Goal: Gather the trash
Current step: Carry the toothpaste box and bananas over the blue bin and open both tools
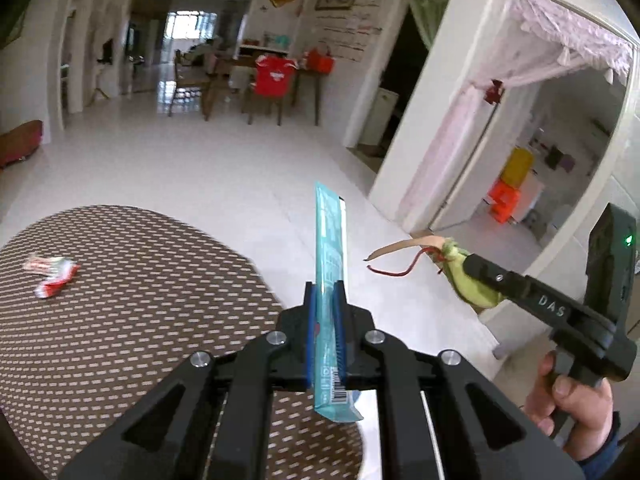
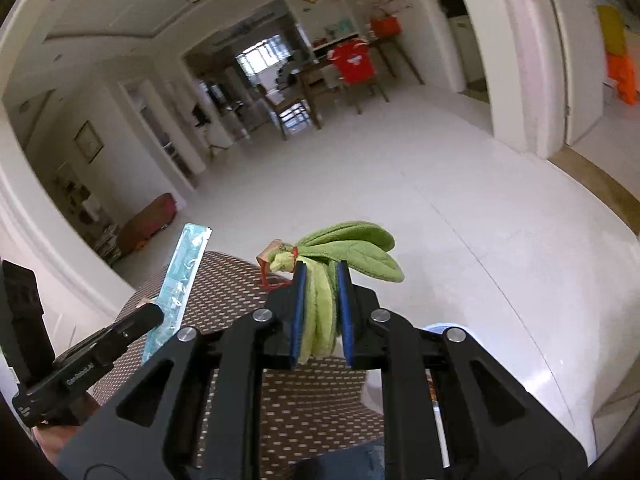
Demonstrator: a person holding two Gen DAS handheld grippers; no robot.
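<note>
Wrapper (image 1: 330,280) end – hidden between left hand-held gripper (image 1: 325,292) pads.

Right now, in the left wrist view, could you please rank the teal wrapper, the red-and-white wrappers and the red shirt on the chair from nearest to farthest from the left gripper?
1. Teal wrapper: clamped in the left gripper.
2. Red-and-white wrappers: left, on the patterned table.
3. Red shirt: far across the room, on a chair.
</note>
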